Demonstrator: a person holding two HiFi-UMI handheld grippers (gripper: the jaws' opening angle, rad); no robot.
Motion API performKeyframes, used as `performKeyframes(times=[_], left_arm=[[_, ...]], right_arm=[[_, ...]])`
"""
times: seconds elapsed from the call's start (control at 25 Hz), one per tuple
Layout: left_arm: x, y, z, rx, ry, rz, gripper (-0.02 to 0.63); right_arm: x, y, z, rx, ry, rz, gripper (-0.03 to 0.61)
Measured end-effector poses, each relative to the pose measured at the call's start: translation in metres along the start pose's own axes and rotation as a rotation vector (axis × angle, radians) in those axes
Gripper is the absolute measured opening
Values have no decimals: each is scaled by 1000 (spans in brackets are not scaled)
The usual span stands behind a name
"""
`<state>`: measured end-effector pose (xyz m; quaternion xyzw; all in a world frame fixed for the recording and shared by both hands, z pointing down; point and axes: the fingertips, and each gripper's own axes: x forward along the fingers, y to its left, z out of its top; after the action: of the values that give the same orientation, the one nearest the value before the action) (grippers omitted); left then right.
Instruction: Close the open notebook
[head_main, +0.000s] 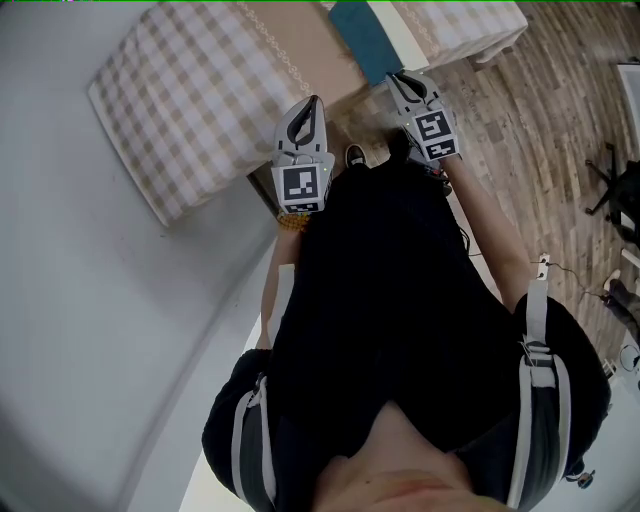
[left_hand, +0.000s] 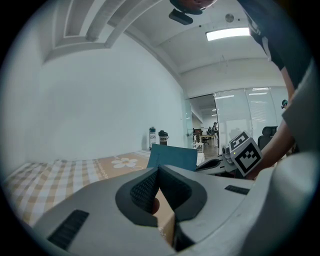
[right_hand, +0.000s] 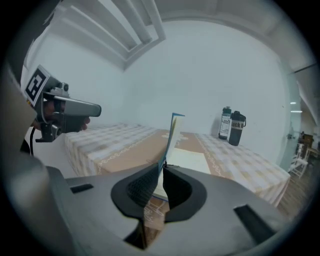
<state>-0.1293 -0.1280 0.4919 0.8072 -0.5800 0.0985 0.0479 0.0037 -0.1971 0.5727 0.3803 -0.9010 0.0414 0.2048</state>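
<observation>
The notebook (right_hand: 187, 162) lies on the tan runner of the checked tablecloth (head_main: 190, 100). Its teal cover (right_hand: 173, 132) stands raised on edge above the white page. In the head view the teal cover (head_main: 365, 40) shows at the top, with my right gripper (head_main: 397, 80) at its near edge. My right gripper (right_hand: 161, 169) is shut on the lower edge of that cover. My left gripper (head_main: 312, 102) hovers over the table's near edge to the left, jaws shut with nothing in them. The left gripper view shows the cover (left_hand: 172, 157) upright beside the right gripper (left_hand: 216, 164).
Two dark bottles (right_hand: 231, 125) stand at the table's far side by the wall. Wooden floor (head_main: 540, 150) lies right of the table, with a chair base (head_main: 615, 180) further right. The person's black clothing (head_main: 400, 300) fills the lower head view.
</observation>
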Motion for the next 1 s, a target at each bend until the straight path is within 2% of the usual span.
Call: performKeyframes(times=[0.44, 1.0], left_arm=[[-4, 0, -4, 4, 11, 4, 2], [-4, -4, -8, 6, 15, -8, 2]], right_arm=[[4, -17, -22, 154, 66, -41, 41], [6, -22, -39, 135, 165, -70, 60]])
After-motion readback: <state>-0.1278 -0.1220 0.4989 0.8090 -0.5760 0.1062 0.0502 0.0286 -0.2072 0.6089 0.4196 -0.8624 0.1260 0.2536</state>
